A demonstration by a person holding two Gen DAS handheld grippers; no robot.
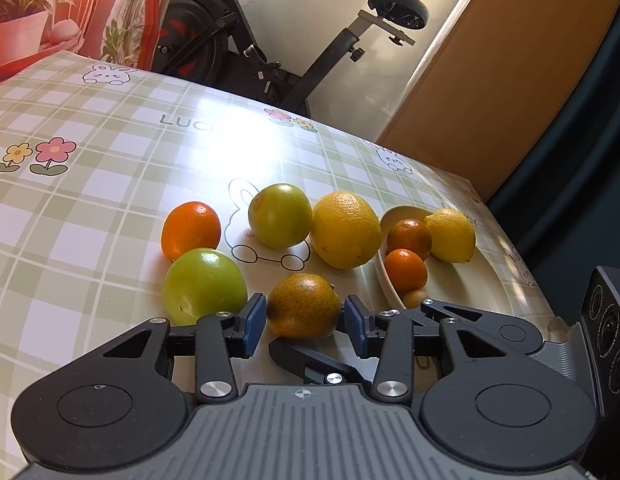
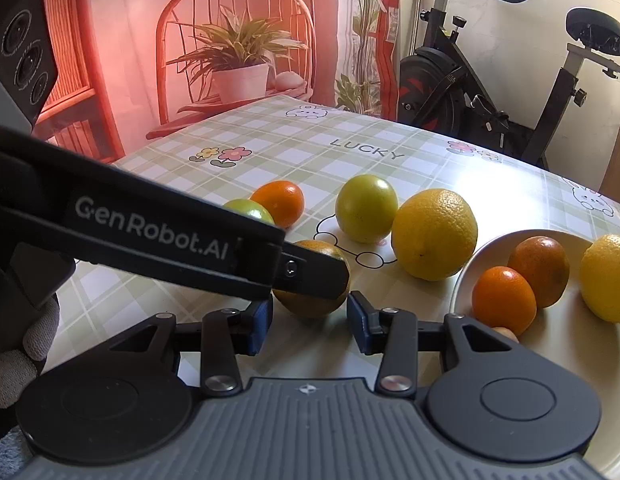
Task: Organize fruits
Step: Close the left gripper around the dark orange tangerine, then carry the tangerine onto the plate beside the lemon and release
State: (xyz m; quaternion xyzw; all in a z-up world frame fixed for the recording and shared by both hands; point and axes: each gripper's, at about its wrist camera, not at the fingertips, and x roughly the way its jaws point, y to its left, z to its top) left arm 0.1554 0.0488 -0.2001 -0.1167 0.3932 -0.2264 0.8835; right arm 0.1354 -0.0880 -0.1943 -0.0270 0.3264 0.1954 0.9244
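Between the blue pads of your left gripper (image 1: 305,320) sits the speckled orange (image 1: 302,306), resting on the checked tablecloth (image 1: 90,208). The jaws are drawn in narrow, and each pad looks to be touching a flank of the fruit, so I judge you have it pinched, though not yet off the cloth.

Your right gripper (image 2: 310,320) comes at the same fruit from its near side. Its jaws stand partly open with nothing between them, and the orange lies just ahead of their tips, partly hidden by the left gripper's finger crossing in front. The left hand is clearly the nearer.

The fruit is close to round, so no axis favours one angle of grip. What matters is direction: the cream dish (image 1: 383,280), already holding two oranges and a lemon, lies ahead and to the right of your left gripper, near but not touching the orange. The big yellow citrus (image 1: 345,230) stands straight beyond the fruit, just left of the dish. Carrying the orange over will likely mean lifting, then swinging right over the rim while your right gripper keeps clear.
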